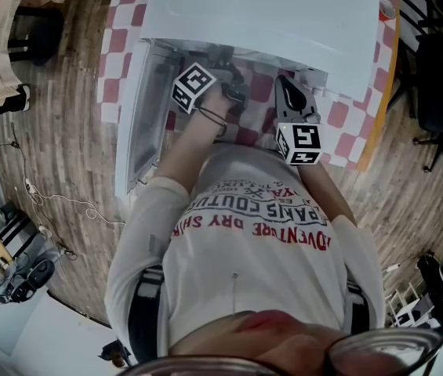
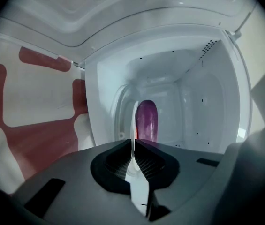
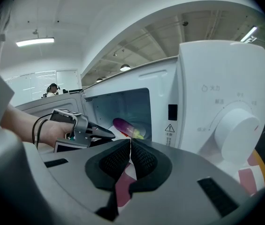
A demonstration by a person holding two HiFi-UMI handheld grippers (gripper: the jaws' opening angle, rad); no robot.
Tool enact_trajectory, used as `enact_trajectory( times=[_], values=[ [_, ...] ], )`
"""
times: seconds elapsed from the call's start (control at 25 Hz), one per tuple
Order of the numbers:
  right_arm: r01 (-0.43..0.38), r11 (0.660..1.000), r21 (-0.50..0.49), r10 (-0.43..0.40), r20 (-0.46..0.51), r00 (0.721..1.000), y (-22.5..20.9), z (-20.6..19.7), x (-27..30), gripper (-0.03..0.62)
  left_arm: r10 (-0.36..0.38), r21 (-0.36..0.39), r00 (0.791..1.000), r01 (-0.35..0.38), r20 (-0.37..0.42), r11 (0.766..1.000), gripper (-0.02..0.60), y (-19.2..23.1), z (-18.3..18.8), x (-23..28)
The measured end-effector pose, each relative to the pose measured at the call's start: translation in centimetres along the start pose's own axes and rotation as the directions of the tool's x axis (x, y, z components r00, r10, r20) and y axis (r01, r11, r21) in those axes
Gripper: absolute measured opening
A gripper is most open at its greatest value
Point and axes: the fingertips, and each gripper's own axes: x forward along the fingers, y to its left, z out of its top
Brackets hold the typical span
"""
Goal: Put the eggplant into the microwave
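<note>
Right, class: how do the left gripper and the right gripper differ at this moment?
The left gripper is at the open microwave's mouth; the right gripper is held farther back. The left gripper points at the eggplant inside; the right gripper faces the front, nearer the dial. Both are shut on nothing.

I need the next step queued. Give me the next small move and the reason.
Probably draw the left gripper back from the microwave opening. Its jaws are shut on nothing, the eggplant lies inside, apart from them, and the door stands open, so it needs room to swing.
</note>
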Motion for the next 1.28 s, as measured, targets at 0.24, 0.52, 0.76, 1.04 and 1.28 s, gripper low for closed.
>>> enact_trajectory(
  times=[0.24, 0.52, 0.76, 1.04, 1.28],
  values=[
    [0.004, 1.0, 0.011, -0.004, -0.005, 1.0, -0.2, -0.1, -0.2, 0.026, 0.011, 0.012, 1.0, -0.011, 0.022, 1.0, 0.035, -0.4, 0.3, 0.1],
    [0.002, 1.0, 0.016, -0.002, -0.005, 1.0, -0.2, -0.2, -0.6, 0.026, -0.023, 0.219, 1.0, 0.021, 0.01, 0.975, 0.125, -1.8, 0.6, 0.1],
    [-0.011, 1.0, 0.023, 0.011, -0.012, 1.0, 0.2, -0.4, -0.8, 0.026, 0.007, 0.41, 0.999, -0.024, 0.042, 0.912, 0.292, -3.0, 0.9, -0.1],
    [-0.013, 0.999, 0.039, 0.014, -0.024, 1.0, 0.2, -0.8, -1.1, 0.026, 0.13, 0.752, 0.991, -0.068, -0.024, 0.656, 0.337, -2.3, -0.8, 0.1],
    [-0.014, 0.999, 0.053, 0.015, -0.033, 0.999, 0.2, -1.2, -1.5, 0.026, 0.242, 0.883, 0.97, -0.103, -0.012, 0.457, 0.353, -1.6, -2.0, 0.3]
  ],
)
